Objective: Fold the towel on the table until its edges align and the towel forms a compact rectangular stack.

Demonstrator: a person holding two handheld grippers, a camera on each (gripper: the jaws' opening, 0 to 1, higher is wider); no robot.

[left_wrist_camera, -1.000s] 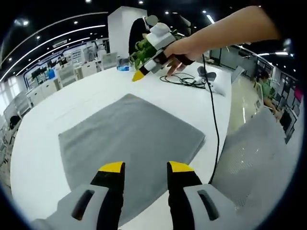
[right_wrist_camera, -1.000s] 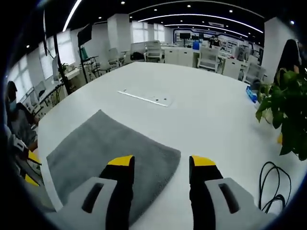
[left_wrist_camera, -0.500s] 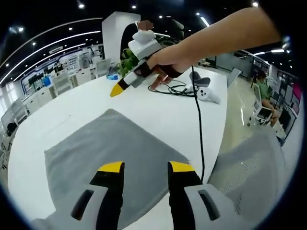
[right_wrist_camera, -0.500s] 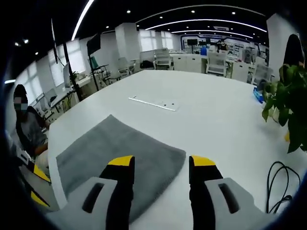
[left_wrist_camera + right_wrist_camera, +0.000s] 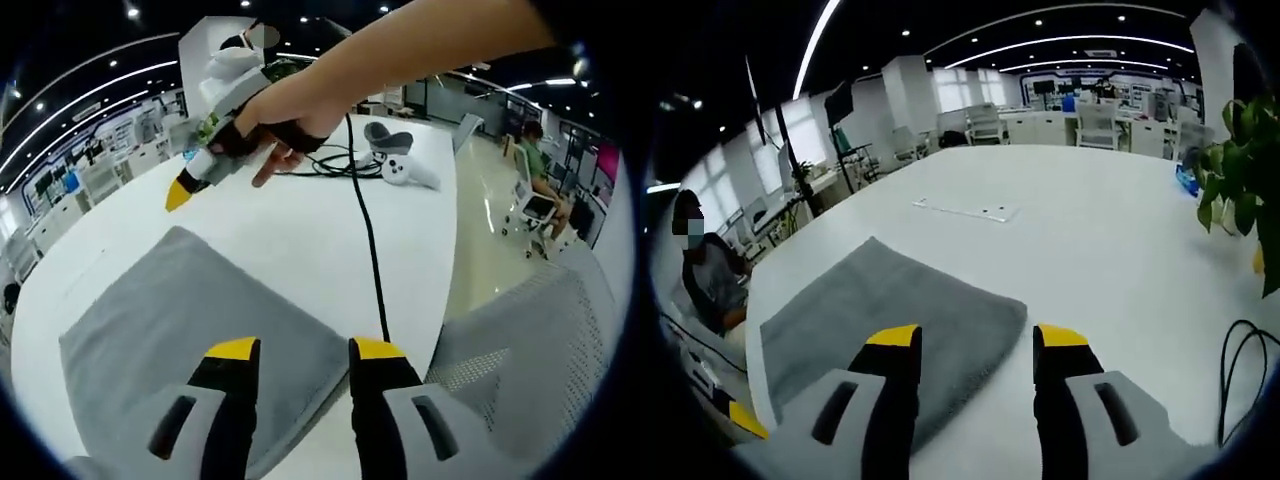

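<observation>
Lying flat and grey on the white table (image 5: 1110, 230), the towel (image 5: 880, 310) appears to be in an early stage of folding, with no grip taken on it yet. The left gripper (image 5: 297, 352) hovers over the towel's near edge with its yellow-tipped jaws parted and nothing between them. The right gripper (image 5: 974, 338) likewise stands apart-jawed and empty, poised above the towel's corner nearest it. In the left gripper view that same right gripper (image 5: 205, 165) shows from the side in the person's hand (image 5: 275, 115), above the table beyond the towel (image 5: 180, 320). The next move probably calls for each claw to come down on an edge or corner, pinch a single layer, and carry it across so the edges meet.

The table is smooth and glossy. On it lie a black cable (image 5: 365, 230), a white controller (image 5: 405, 170) and, in the right gripper view, a potted plant (image 5: 1240, 170) and a flat white strip (image 5: 965, 209). A mesh chair (image 5: 520, 350) stands beside the table; around it is an open office with ceiling light strips.
</observation>
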